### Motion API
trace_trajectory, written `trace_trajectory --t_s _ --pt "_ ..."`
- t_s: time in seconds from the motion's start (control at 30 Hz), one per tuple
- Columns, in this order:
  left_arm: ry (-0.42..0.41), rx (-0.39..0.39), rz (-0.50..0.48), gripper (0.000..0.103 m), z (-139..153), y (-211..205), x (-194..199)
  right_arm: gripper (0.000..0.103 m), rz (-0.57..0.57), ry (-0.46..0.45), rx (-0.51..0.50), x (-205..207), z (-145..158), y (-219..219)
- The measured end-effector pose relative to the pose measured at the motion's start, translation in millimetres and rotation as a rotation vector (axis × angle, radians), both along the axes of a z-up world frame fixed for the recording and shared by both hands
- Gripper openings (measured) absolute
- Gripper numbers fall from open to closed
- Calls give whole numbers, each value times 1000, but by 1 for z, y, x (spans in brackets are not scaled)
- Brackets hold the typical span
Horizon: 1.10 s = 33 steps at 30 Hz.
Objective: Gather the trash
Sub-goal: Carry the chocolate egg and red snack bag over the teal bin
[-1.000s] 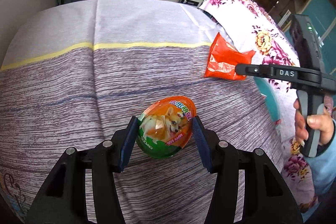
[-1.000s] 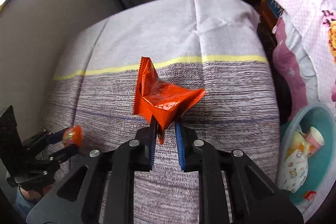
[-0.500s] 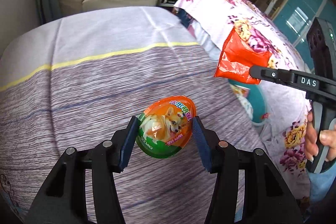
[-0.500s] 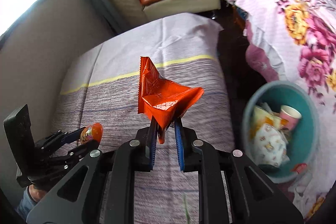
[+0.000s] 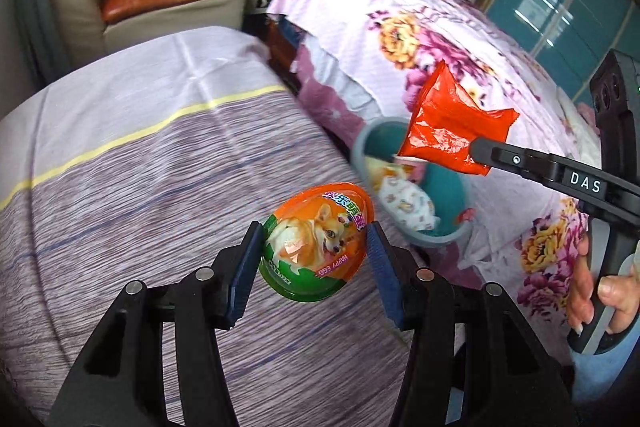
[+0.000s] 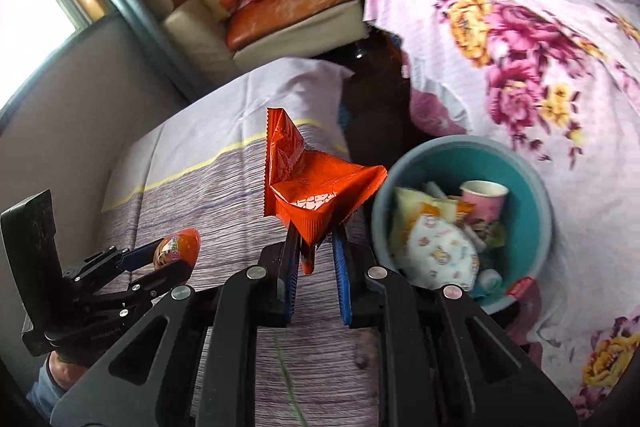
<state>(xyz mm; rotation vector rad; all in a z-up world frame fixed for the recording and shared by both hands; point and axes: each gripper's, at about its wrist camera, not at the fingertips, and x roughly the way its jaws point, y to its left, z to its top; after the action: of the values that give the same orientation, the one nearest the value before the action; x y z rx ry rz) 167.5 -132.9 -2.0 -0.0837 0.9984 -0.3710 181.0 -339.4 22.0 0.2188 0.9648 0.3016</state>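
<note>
Left hand-held gripper (image 5: 314,259): jaws about half spread, pads clamped on the sides of one egg-shaped plastic capsule, orange over green with a dog print (image 5: 316,243). It sits between the fingertips, clear of the striped purple bed cover (image 5: 160,187) below. Likely a light, rigid, glossy shell, so slip risk is real; the side-on grip across the widest part looks right.

Right hand-held gripper (image 6: 314,255): jaws nearly closed, pinching the bottom corner of one crumpled orange-red foil wrapper (image 6: 312,187). The rest of it stands up above the fingertips. Probably near weightless, soft and crinkly, nothing to break; a pinch on any corner or seam should hold.

One round teal plastic bin (image 6: 524,167) sits just right of and ahead of the right hand-held gripper, beside the floral bedspread (image 6: 540,47). Already inside it: one pink paper cup (image 6: 484,193), one printed white wad (image 6: 440,255), plus small scraps I can't count.

Count: two hand-held grippers, two trash items carried, one bin. My read: both are on their way to the bin, neither over it yet.
</note>
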Motion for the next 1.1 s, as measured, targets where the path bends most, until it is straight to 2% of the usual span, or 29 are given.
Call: trace_trajectory --t_s 0.5,0.77,1.1 --pt "22 38 -161 54 -7 -115 28 15 -150 -11 23 -9 -2 -100" --pt "46 52 -179 54 -19 -143 41 16 -185 5 31 -6 -12 -130" --pt "85 60 -185 54 -35 -161 56 16 -195 32 37 4 -24 -140"
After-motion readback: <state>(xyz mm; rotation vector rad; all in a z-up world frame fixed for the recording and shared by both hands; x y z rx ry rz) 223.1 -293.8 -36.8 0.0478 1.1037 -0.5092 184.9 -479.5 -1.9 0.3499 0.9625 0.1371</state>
